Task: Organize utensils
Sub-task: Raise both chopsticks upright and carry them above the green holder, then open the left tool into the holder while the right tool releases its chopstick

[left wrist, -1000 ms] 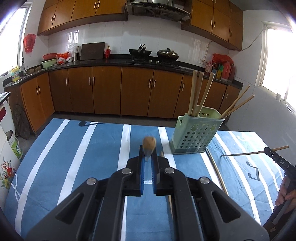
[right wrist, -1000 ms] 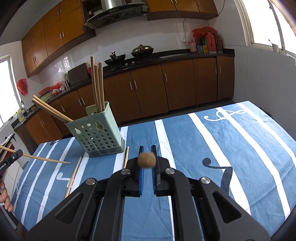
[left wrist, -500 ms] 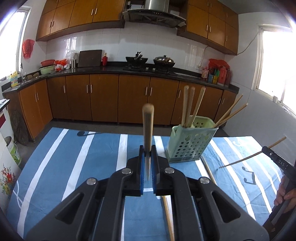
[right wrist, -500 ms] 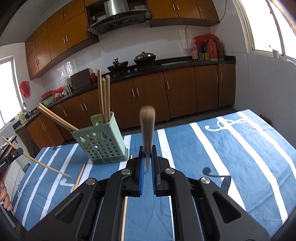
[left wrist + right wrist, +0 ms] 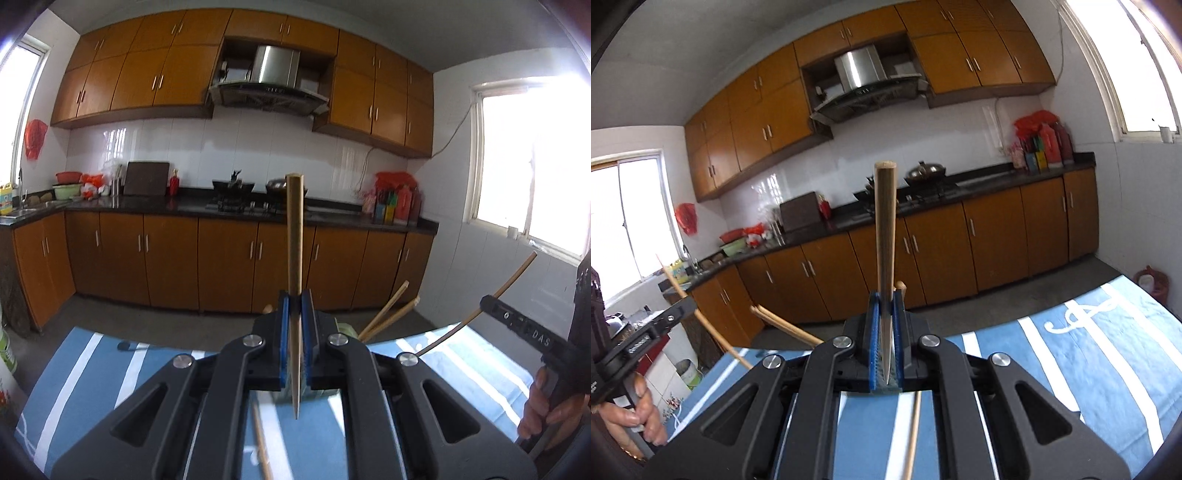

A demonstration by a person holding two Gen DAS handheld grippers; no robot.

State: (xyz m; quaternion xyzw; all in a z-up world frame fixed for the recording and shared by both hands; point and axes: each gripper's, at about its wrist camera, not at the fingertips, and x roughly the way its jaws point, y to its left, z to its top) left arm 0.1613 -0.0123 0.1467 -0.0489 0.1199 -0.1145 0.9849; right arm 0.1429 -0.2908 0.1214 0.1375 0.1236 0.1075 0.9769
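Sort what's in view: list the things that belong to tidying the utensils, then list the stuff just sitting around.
Part of the job:
- left gripper clamping a chopstick
- right gripper clamping another chopstick
- chopsticks already standing in the holder
- loose chopstick on the tablecloth

Just around:
- wok
- bottles
- red bag

The only lettering I can read is "DAS" in pale capitals on the black body of the right gripper (image 5: 491,304), seen from the left wrist. Nearer its tip sit a few more characters, too small to make out. The bottles (image 5: 1043,146) on the counter (image 5: 960,181) have colourful labels, none legible.
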